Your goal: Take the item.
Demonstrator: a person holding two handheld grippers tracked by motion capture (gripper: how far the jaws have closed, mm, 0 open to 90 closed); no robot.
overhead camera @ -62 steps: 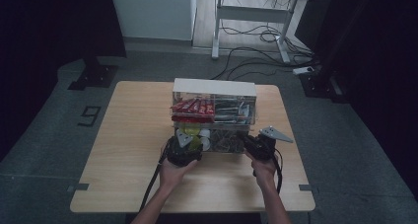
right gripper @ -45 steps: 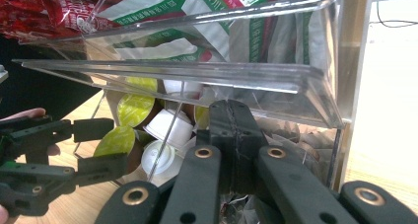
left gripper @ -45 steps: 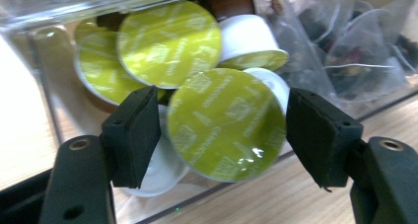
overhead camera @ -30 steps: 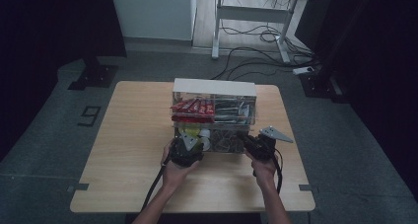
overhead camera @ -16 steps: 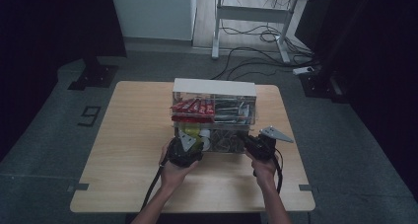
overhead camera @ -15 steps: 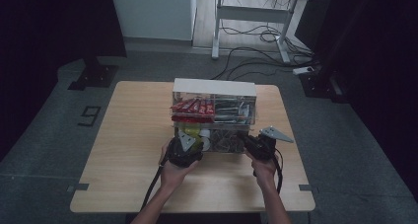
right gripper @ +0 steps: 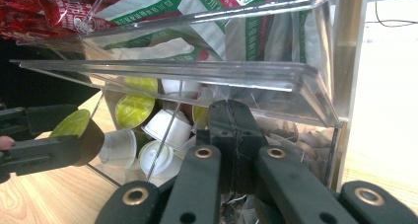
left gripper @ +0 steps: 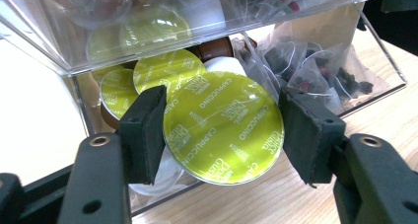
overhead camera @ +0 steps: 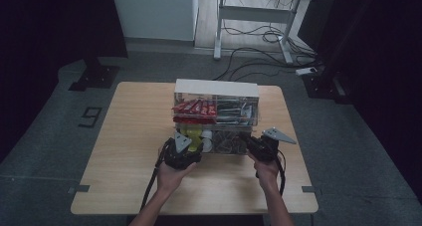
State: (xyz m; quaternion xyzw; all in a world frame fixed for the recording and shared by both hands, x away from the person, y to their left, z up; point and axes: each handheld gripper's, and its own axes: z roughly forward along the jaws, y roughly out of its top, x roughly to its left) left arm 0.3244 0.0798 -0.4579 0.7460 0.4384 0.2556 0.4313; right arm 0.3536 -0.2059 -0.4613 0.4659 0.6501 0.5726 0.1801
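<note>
A clear acrylic organizer (overhead camera: 216, 89) stands mid-table with its lower drawer (left gripper: 389, 66) pulled out toward me. My left gripper (left gripper: 223, 120) is shut on a coffee capsule with a yellow-green lid (left gripper: 217, 135), held just in front of and above the drawer's left compartment; it is also seen from above (overhead camera: 185, 142). More capsules (left gripper: 118, 91) lie in that compartment. My right gripper (right gripper: 229, 130) is shut, its pads pressed together at the drawer's front right (overhead camera: 251, 144). Whether it pinches the drawer's thin wall I cannot tell.
Tea bags (left gripper: 315, 66) fill the drawer's right compartment. The upper tier holds red packets (overhead camera: 195, 107) and green-printed sachets (right gripper: 217, 7). The wooden table (overhead camera: 134, 136) has bare room left of the organizer. Cables trail from both grippers toward the near edge.
My left gripper has risen a little and drawn slightly back from the drawer with the capsule in it. The right gripper has stayed where it was.
</note>
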